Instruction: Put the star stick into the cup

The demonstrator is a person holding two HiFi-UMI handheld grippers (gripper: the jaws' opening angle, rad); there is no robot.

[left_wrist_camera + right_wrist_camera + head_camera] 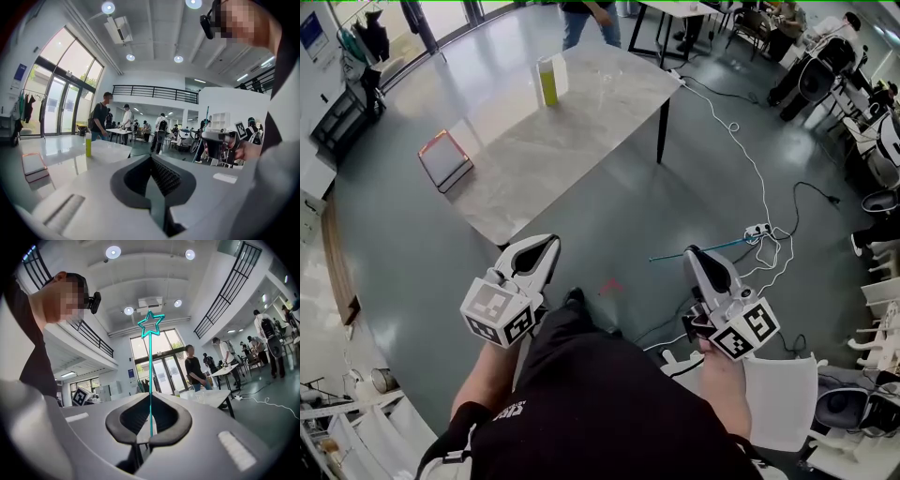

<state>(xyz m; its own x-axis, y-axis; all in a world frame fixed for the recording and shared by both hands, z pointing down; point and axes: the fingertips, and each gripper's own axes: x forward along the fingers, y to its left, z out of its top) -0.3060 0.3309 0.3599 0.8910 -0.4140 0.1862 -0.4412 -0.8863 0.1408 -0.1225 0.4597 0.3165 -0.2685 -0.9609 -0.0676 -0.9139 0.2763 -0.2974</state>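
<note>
Jaws of the right gripper (pixel 150 434) are closed on the star stick (pixel 150 380), star uppermost. Left gripper (pixel 157 199) is closed and empty. Beyond both, the table (pixel 581 131) bears what appears to be a clear cup (pixel 201 397). Stick grasped, well apart from the cup; carrying and insertion remain.

Big open lab/office hall — 2-level w/ mezzanine railing (pixel 154 92), glass doors (pixel 61 110), work tables (pixel 581 112), floor cables (pixel 733 127)
</note>
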